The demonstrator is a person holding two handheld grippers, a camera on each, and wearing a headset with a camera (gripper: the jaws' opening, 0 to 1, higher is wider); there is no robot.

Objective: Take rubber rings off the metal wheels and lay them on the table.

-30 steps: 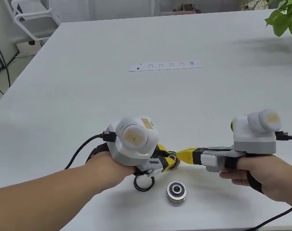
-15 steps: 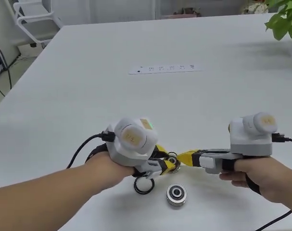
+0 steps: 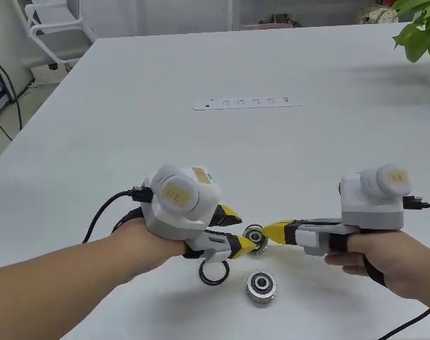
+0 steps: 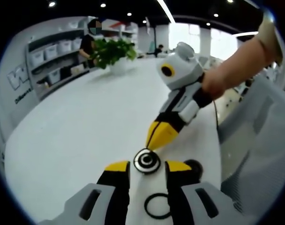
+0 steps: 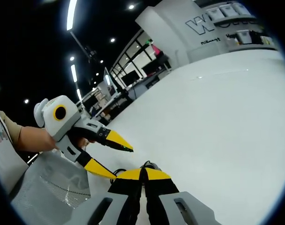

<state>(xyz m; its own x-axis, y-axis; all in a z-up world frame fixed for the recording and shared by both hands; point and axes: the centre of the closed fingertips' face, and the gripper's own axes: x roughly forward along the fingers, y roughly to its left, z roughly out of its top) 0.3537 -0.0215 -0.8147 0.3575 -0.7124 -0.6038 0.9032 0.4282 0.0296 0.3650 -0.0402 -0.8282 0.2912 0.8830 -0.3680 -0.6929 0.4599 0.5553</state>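
Ring removal — metal wheel (image 3: 254,236) worked between two hand-held grippers.
Flanks the wheel with the left hand-held gripper (image 3: 241,228), jaws spread, probably to steady it; meets its rim with the right hand-held gripper (image 3: 266,230), jaws pressed together — cannot tell if pinching rubber. Holds both hands low over the bench (image 3: 200,142), converging. Note one freed rubber ring (image 3: 213,273) beside a second wheel (image 3: 261,285).

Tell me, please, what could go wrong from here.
The left tool stands open around the wheel, with just the shut tips of the right tool at its rim, so the wheel may slip loose. It could then knock the rubber ring or the second wheel lying on the table nearby.
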